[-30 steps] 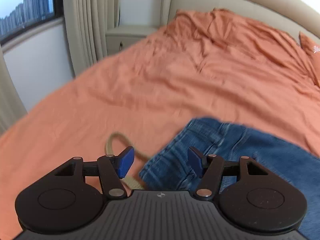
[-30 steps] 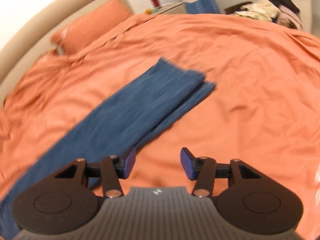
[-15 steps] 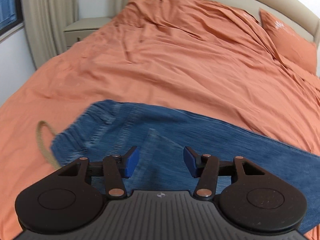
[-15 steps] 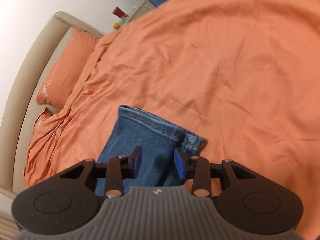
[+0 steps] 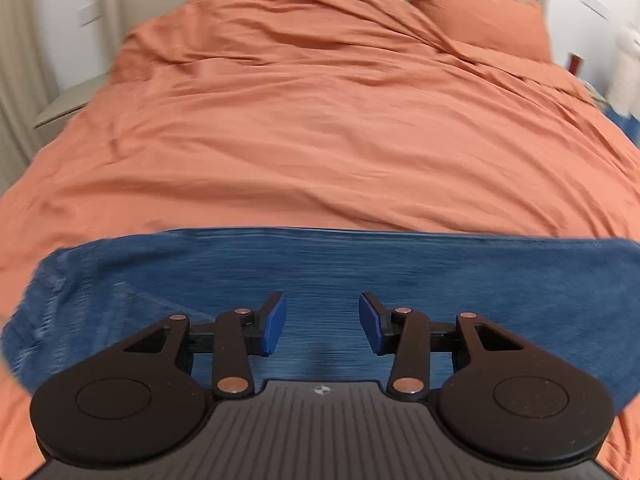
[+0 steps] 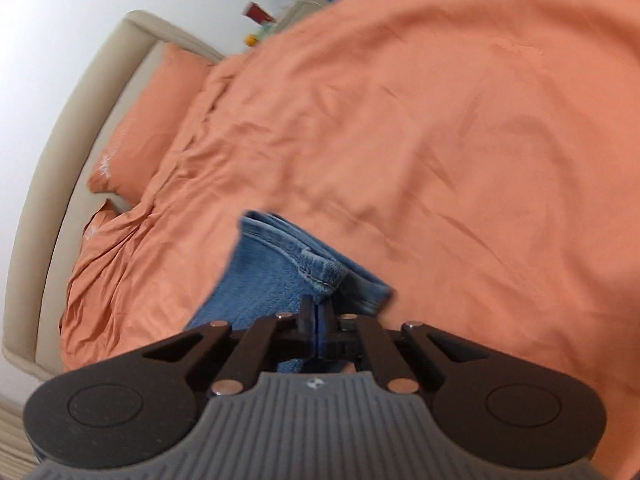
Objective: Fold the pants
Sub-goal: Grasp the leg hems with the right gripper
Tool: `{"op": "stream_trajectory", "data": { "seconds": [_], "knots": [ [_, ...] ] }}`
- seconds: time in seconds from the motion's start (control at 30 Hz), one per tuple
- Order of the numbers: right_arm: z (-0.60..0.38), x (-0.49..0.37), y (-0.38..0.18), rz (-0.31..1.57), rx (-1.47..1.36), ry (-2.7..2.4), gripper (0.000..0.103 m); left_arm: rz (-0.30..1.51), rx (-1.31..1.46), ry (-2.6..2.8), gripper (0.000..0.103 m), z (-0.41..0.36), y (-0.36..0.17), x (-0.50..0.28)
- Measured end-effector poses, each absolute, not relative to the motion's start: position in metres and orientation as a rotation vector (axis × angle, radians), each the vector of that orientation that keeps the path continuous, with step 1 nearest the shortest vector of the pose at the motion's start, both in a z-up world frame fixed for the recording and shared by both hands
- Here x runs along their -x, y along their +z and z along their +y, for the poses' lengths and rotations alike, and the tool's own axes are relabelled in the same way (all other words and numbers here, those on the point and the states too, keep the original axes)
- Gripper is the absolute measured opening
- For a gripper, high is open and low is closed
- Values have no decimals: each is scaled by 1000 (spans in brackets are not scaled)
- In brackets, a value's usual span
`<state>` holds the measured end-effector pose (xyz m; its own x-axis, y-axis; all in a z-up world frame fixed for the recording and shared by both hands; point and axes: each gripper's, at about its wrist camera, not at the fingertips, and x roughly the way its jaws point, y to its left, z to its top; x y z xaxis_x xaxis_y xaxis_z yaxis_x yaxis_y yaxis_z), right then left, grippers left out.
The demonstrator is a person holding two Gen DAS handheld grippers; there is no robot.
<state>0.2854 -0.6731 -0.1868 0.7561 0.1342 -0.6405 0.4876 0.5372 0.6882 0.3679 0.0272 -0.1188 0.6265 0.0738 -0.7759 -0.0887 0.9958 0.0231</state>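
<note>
- Currently one pair of jeans [image 5: 400, 276] lies across the bed [image 5: 320, 140].
- Left claw [image 5: 322, 328] spread above it.
- Right claw [image 6: 317, 326] pinches the hem at 12 o'clock; two pillows [image 6: 148, 120] at 10.

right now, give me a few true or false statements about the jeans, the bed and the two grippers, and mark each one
1. The right gripper is shut on the jeans near the leg hems. True.
2. The left gripper is clamped on the jeans. False: its jaws stand apart above the denim and hold nothing.
3. The jeans lie on an orange bedcover. True.
4. The jeans are already folded into a small square. False: in the left wrist view they stretch in a long band across the bed.
5. An orange pillow sits at the head of the bed. True.
</note>
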Motion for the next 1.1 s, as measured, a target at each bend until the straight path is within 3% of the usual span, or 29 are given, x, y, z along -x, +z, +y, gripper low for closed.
{"op": "stream_trajectory", "data": {
  "seconds": [0.17, 0.2, 0.3, 0.33, 0.5, 0.6, 0.73, 0.87, 1.1],
  "knots": [
    [-682, -280, -207, 719, -1026, -246, 0, 914, -20, -63, 51, -21, -126, -378],
    [-683, -277, -206, 711, -1046, -239, 6, 920, -30, -91, 51, -31, -128, -381],
    [-688, -263, -204, 700, -1129, -223, 47, 937, -47, -165, 51, -57, -135, -389],
    [-689, -260, -207, 694, -1164, -213, 47, 938, -50, -180, 51, -64, -138, -391],
    [-690, -265, -232, 687, -1241, -169, 39, 963, -57, -252, 51, -105, -157, -408],
    [-695, -274, -246, 645, -1309, -151, 21, 977, -51, -300, 49, -127, -166, -418],
    [-706, -279, -239, 606, -1357, -98, 8, 968, -106, -357, 45, -157, -175, -436],
    [-692, -282, -194, 585, -1089, -64, 6, 942, -137, -394, 44, -192, -188, -462],
    [-690, -292, -198, 643, -1039, -85, 6, 963, -231, -377, 40, -246, -217, -504]
  ]
}}
